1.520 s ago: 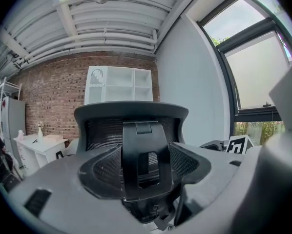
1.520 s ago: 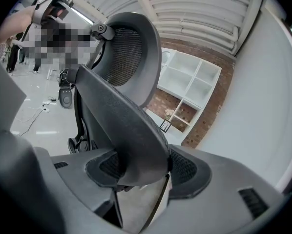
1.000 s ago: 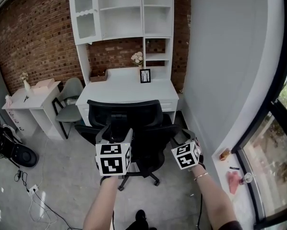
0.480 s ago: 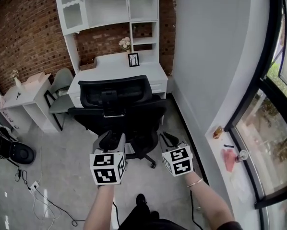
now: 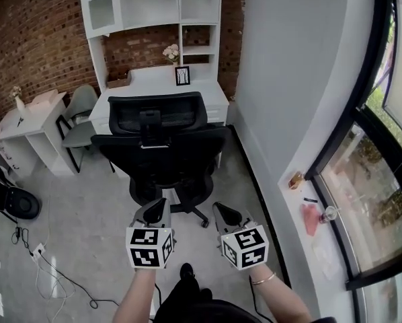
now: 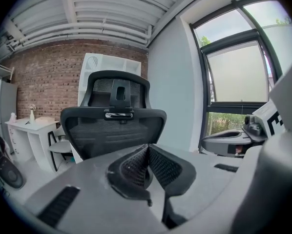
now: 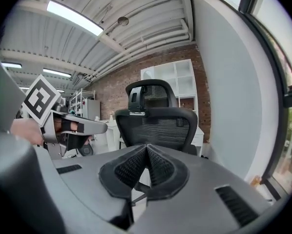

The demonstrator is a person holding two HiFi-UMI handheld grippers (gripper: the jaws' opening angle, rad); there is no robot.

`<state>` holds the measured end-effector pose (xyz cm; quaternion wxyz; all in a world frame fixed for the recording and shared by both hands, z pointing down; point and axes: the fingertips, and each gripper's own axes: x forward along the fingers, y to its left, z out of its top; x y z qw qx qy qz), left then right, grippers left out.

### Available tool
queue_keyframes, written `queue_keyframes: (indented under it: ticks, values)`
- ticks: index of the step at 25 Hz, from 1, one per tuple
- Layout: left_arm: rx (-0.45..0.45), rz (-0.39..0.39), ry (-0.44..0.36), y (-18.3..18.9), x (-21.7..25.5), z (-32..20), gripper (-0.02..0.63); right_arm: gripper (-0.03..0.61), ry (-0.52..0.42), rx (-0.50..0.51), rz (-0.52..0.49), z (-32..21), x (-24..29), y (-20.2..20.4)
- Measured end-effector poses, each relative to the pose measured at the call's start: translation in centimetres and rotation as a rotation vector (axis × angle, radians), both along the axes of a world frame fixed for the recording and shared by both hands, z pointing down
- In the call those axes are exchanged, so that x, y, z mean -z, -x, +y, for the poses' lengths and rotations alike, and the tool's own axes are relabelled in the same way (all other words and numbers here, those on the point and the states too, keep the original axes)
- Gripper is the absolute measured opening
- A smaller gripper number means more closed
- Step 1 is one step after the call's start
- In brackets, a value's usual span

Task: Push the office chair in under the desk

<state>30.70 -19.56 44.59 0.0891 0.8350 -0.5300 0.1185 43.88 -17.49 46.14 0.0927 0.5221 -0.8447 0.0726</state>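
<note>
Black mesh-back office chair with headrest: straight ahead of both grippers, well apart from them, back turned toward them. Beyond the chair, farther from the grippers, white desk with shelf hutch against the brick wall; how far the seat is under the desk, not readable from here.

Left gripper: jaws just closed, pads together, nothing between them. Right gripper: the same, just closed and empty. No contact with the chair on either side.

Backrest's wide axis runs crosswise to the line the grippers point along. Left gripper sits closer to the backrest's centre line, right gripper toward its window-side edge; both about equally far off.

Backrest: taut open mesh in a rigid dark frame, curved top edge, metal-looking bracket under the headrest. Star base on castors over smooth grey floor; likely rolls under a light push on the frame, not the mesh.
</note>
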Motion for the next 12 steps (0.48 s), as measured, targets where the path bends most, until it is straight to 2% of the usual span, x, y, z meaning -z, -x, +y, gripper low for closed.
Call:
queue_keyframes:
  ticks: [5, 12]
  values:
    - [-0.014, 0.029, 0.016, -0.1, -1.8, 2.2, 0.009, 0.005, -0.008, -0.005, -0.048, 2.7, 0.1, 0.2]
    - [-0.021, 0.075, 0.032, 0.3, -3.4, 4.7, 0.009, 0.003, -0.017, -0.017, -0.061, 4.9, -0.1, -0.1]
